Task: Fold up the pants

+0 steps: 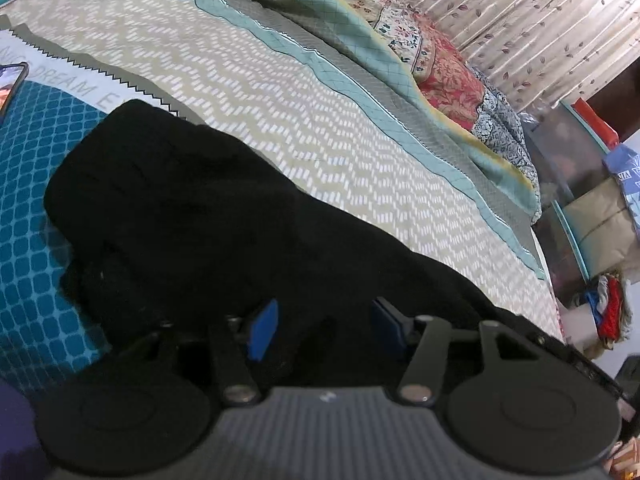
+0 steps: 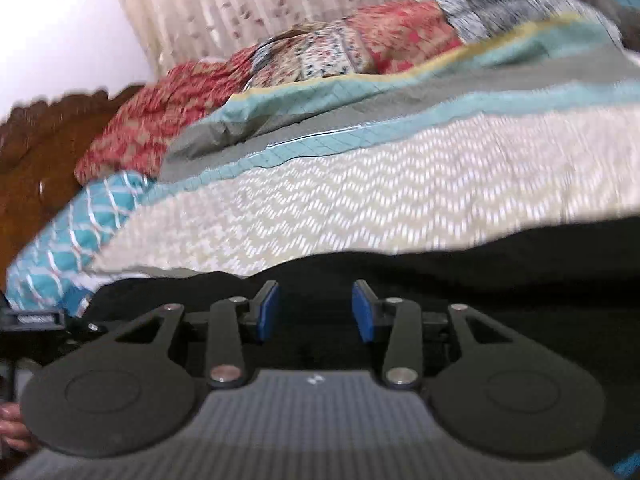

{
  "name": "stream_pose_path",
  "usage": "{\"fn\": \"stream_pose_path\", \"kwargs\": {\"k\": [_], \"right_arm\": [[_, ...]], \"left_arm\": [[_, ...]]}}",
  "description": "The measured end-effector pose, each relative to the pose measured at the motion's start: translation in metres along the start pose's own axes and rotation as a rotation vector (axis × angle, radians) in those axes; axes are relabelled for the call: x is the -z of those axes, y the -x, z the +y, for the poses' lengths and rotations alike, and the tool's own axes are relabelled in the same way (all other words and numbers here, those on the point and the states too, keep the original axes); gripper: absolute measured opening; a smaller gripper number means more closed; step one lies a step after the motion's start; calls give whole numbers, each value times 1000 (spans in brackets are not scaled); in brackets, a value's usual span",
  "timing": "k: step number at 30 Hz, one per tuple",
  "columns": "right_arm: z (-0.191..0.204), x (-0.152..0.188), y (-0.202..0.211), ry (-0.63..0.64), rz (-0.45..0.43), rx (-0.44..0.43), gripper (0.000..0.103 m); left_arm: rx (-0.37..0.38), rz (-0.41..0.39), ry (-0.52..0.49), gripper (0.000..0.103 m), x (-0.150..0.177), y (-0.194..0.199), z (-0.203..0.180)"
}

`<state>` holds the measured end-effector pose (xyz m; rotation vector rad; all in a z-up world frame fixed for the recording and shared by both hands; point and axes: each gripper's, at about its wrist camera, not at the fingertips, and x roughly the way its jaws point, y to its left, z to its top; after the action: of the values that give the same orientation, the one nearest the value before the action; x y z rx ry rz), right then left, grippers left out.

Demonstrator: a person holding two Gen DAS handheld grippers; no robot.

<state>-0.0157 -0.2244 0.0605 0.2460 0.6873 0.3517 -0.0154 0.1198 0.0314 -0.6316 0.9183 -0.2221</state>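
Observation:
The black pants point(image 1: 192, 216) lie bunched on the patterned bedsheet point(image 1: 280, 92), stretching from the middle left of the left wrist view down to the gripper. My left gripper point(image 1: 324, 328) is open just above the near end of the pants, its blue pads point(image 1: 262, 330) apart with dark cloth between and below them. In the right wrist view the pants point(image 2: 480, 264) fill the lower right. My right gripper point(image 2: 315, 310) is open low over them, blue pads point(image 2: 266, 312) apart. That view is motion-blurred.
A phone point(image 1: 12, 80) lies at the far left on the bed. A folded floral quilt point(image 1: 448, 72) and teal blanket point(image 2: 360, 92) lie along the far side. A curtain point(image 1: 520, 12) hangs behind. A wooden headboard point(image 2: 40, 152) stands left. Boxes and clutter point(image 1: 592, 200) sit beyond the bed's right edge.

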Motion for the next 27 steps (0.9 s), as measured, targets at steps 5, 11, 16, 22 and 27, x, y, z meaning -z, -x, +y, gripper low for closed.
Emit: {"fn": "stream_pose_path", "kwargs": {"k": [5,11,16,22,27], "right_arm": [[14,-13,-39,208,84,-6,53],[29,-6,-76,302,210,-32,23],[38,8,-99,348,188,123,6],[34,-5,-84,253,167,98,16],[29,-10,-40,154,69,40,22]], "left_arm": [[10,2,10,53,0,1,4],[18,7,29,52,1,-1,8],[17,11,18,52,1,-3,8],[43,3,42,53,-2,6,7],[96,-60,8,57,-11,19,-2]]}}
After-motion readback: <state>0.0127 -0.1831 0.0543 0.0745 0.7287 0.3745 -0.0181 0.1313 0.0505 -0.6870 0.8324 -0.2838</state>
